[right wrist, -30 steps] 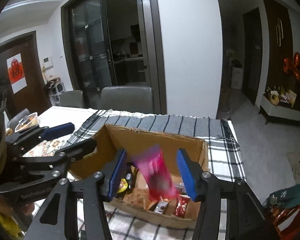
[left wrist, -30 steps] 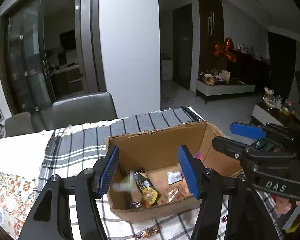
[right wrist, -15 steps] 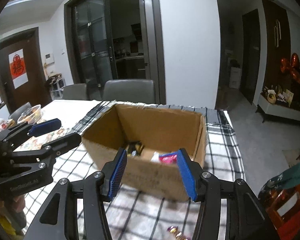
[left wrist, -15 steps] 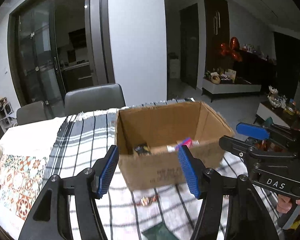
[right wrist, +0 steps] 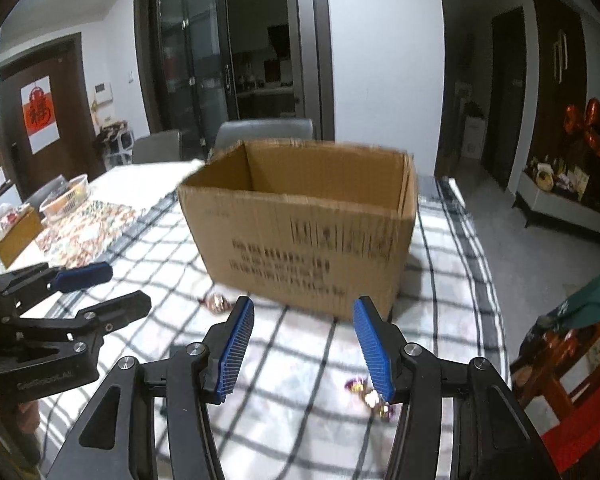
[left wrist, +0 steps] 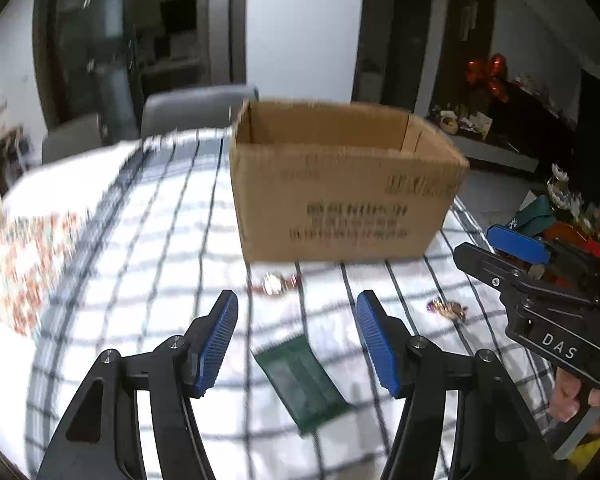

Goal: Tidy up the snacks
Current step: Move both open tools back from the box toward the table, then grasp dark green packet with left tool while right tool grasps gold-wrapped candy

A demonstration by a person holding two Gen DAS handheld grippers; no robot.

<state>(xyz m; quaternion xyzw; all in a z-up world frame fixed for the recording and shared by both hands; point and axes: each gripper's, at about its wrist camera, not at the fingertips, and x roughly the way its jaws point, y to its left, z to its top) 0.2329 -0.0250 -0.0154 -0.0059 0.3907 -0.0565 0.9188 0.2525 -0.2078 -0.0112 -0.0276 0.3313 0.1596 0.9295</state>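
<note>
Snacks left on the checked tablecloth (left wrist: 160, 240) are your business now. Your left gripper (left wrist: 296, 344) hangs with its jaws spread wide and nothing between them, low over the cloth, and the dark green packet (left wrist: 300, 380) lies flat just beneath and between its blue pads. Your right gripper (right wrist: 304, 348) is likewise parted and empty, with a purple-and-gold wrapped candy (right wrist: 370, 394) on the cloth near its right finger. A second wrapped candy (left wrist: 276, 282) sits just in front of the cardboard box (left wrist: 340, 196), close to the box's near wall. The box stands upright and open-topped at the far side of the cloth; from this low angle you cannot see what is inside.

By my read, you are between picks, lining up for the next loose item. The green packet looks like the natural one for the left: drop the pads down either side of it and squeeze on its narrow width. It lies flat, so get under an edge or it may slip. Then lift over the box rim and let go.
</note>
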